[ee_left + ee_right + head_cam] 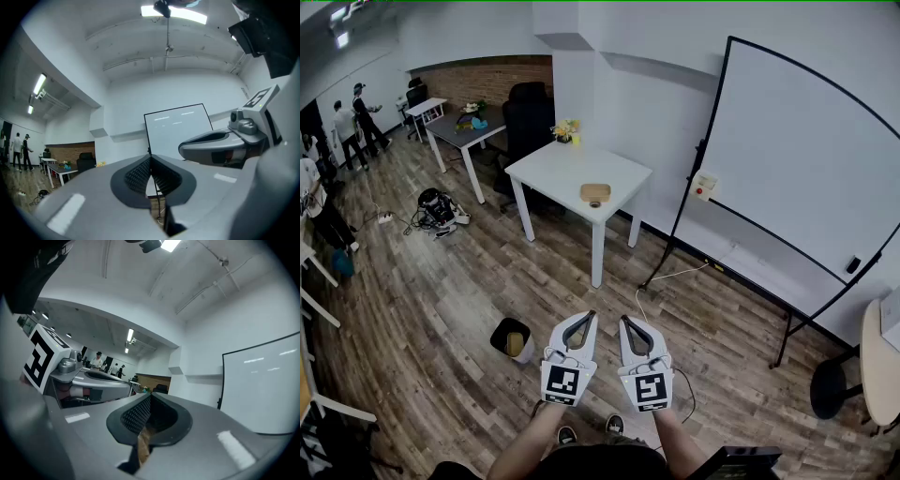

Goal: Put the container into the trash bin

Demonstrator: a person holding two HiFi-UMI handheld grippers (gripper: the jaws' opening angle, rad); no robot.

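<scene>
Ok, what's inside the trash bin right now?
A yellowish object lies inside the black-lined trash bin; what it is can't be told, and the bottom under it is hidden. The brown container sits on the white table.

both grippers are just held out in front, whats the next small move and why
Probably a step forward toward the white table. The tan container sits near the table's front edge, well beyond both grippers. The left gripper and right gripper are shut and hold nothing, out over the wooden floor. The trash bin stands on the floor just left of them.
</scene>
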